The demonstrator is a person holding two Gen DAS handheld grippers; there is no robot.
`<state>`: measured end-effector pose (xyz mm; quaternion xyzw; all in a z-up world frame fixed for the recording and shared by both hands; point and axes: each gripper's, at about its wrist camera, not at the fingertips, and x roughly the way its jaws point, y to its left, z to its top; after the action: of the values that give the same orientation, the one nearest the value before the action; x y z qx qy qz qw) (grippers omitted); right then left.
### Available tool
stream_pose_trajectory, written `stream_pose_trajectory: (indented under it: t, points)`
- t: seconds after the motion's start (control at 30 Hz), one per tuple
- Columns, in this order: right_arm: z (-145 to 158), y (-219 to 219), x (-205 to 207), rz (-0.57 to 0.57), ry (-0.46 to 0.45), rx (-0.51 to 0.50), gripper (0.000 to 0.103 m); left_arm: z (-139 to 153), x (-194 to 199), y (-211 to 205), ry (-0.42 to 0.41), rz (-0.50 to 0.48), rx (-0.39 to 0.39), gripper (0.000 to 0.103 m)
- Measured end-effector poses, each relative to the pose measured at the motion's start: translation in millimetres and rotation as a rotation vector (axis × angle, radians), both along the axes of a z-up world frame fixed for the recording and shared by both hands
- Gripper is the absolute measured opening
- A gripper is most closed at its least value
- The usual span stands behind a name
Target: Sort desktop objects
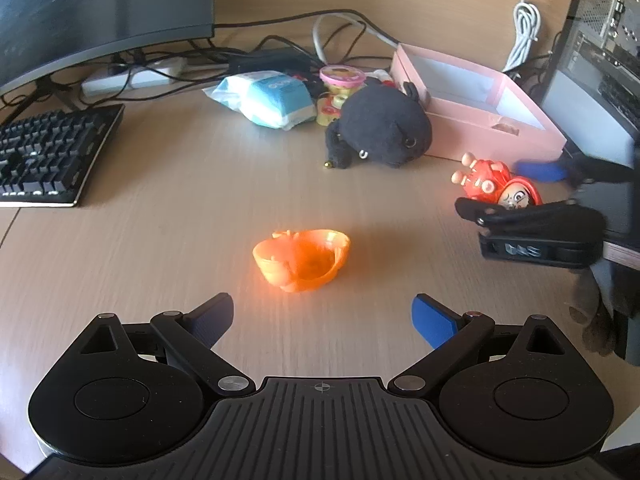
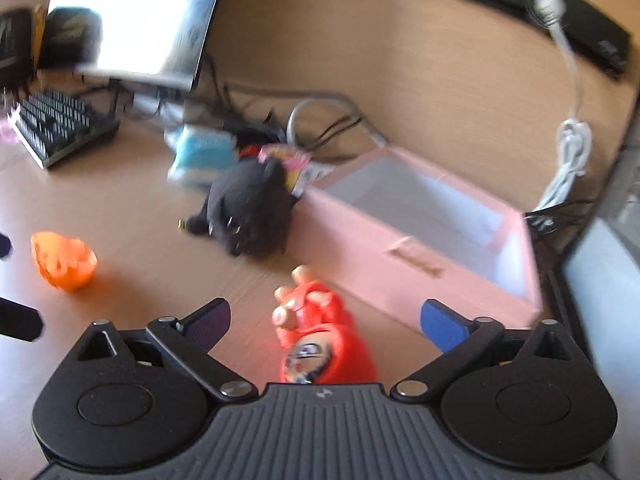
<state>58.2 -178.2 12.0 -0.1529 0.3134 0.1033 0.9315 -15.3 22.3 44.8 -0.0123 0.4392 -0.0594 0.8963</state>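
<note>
A red toy figure (image 2: 320, 336) with a painted face lies on the desk between the wide-apart jaws of my right gripper (image 2: 326, 326); the pads do not touch it. The left wrist view shows the same red figure (image 1: 496, 184) with the right gripper (image 1: 516, 194) straddling it. An orange plastic cup-shaped toy (image 1: 302, 258) lies on the desk just ahead of my left gripper (image 1: 322, 318), which is open with nothing between its fingers. The orange toy (image 2: 64, 260) also shows at the left of the right wrist view. A pink open box (image 1: 476, 104) stands at the back right.
A black plush toy (image 1: 380, 128) lies against the pink box (image 2: 420, 236). Behind it sit a blue-white tissue pack (image 1: 272, 98), a small pink-lidded toy (image 1: 340, 78) and tangled cables. A keyboard (image 1: 48, 156) and monitor (image 1: 92, 12) occupy the left; a computer case (image 1: 600, 60) stands at the right.
</note>
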Motion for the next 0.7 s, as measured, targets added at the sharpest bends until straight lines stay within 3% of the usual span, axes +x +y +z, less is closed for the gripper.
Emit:
stream_pose_trajectory:
  t: [0.03,0.07,0.1,0.2,0.37,0.5,0.7]
  points:
    - [-3,1,7,-0.005,0.041,-0.002,0.065,0,1,0,0.0,-0.007,0.002,0.099]
    - [-3,0,10,-0.024,0.066,0.002,0.051,0,1,0,-0.002,-0.012,0.002,0.099]
    - [0,-4,9,-0.034,0.078,0.035,0.047,-1,2,0,-0.002,-0.015,-0.001,0.099]
    - [12,-18,-5,-0.065,0.06,0.11,0.042,-5,8,-1,0.004,-0.017,-0.016,0.099]
    - [24,-27,-33,-0.087,0.062,0.106,0.038,-10,23,-3,-0.003,-0.003,-0.028,0.099]
    - [31,-26,-49,-0.091,0.071,0.11,0.038,-10,34,-6,-0.017,0.003,-0.016,0.082]
    - [30,-19,-65,-0.086,0.102,0.107,0.037,-11,45,-13,-0.033,-0.011,0.003,0.076]
